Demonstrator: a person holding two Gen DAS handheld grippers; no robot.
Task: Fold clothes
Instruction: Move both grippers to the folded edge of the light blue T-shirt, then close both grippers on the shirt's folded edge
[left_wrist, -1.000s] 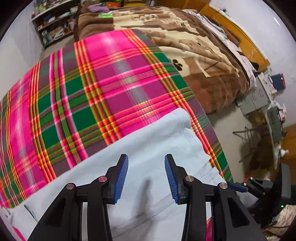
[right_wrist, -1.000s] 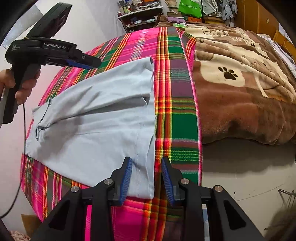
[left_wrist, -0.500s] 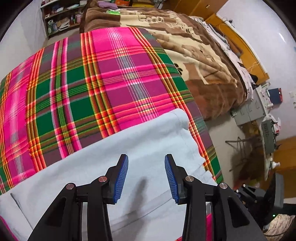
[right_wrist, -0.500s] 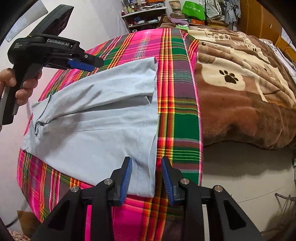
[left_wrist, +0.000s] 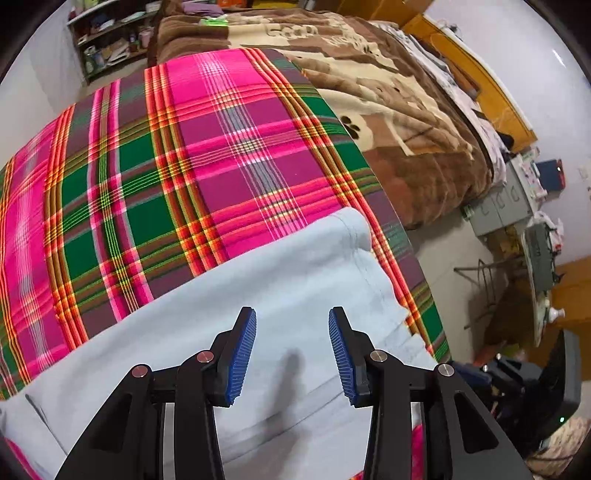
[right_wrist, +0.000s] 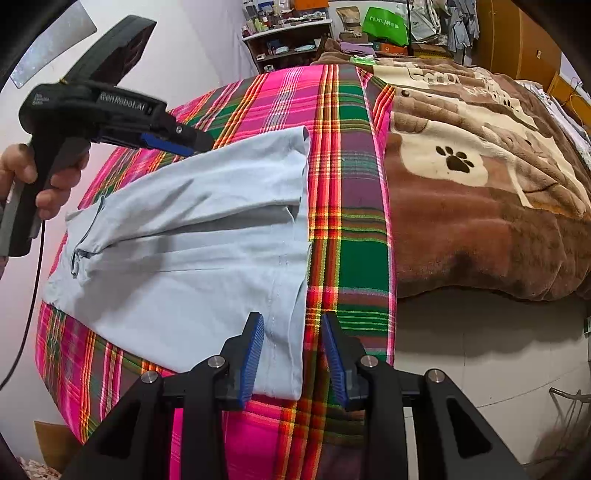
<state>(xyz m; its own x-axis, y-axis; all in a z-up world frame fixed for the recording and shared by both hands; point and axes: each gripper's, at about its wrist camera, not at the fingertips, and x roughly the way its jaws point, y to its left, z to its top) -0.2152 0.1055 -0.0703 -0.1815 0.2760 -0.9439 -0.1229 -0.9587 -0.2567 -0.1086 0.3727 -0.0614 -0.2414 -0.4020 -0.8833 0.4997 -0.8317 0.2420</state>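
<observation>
A light blue garment (right_wrist: 192, 251) lies flat on a pink and green plaid cloth (right_wrist: 347, 206) over a bed, its far long edge folded inward. My right gripper (right_wrist: 292, 354) is open, hovering over the garment's near right corner and hem, with nothing between its fingers. A hand holds my left gripper (right_wrist: 181, 146) above the garment's far left edge. In the left wrist view, my left gripper (left_wrist: 291, 354) stands open above the same blue garment (left_wrist: 280, 280), and its shadow falls on the fabric.
A brown and cream paw-print blanket (right_wrist: 480, 192) covers the bed to the right of the plaid cloth. Shelves (right_wrist: 291, 40) with clutter stand at the far end. A white wall runs along the left. Bare floor (right_wrist: 480, 350) lies beyond the bed's right edge.
The left gripper has moved in over the garment, which now fills more of its view. The right gripper has edged slightly nearer the hem. Both stayed open.
</observation>
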